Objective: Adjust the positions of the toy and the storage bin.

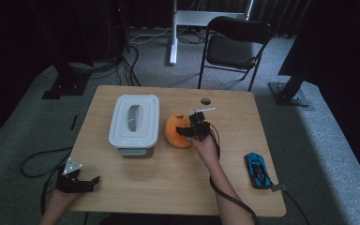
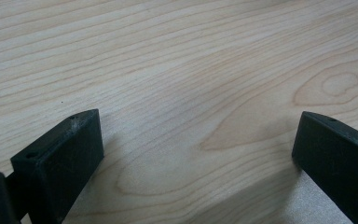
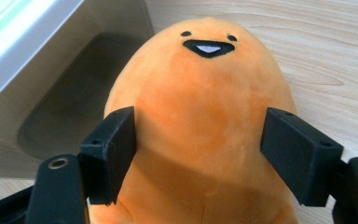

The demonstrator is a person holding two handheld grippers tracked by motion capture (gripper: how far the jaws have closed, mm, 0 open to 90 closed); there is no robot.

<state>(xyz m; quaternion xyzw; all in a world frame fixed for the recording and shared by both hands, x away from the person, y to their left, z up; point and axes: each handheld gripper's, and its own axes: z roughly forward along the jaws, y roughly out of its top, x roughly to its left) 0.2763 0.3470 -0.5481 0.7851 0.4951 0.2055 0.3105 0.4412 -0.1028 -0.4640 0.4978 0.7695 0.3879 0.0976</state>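
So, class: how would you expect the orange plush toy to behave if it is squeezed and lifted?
The orange plush toy looks fuzzy and stuffed, so it probably gives under the pads and weighs little for its bulk. Its rounded, egg-like body may wobble or roll when nudged. The nap likely grips rather than slips.

**A curtained-off recording studio, by the look of it**

I'm looking into a lab-style recording space, not a home. Black curtains close off the sides and back. A small wooden table stands alone on grey carpet, with heavy black stand feet on either side and loose cables snaking across the floor. Behind it I see a folding chair and the white leg of a frame.
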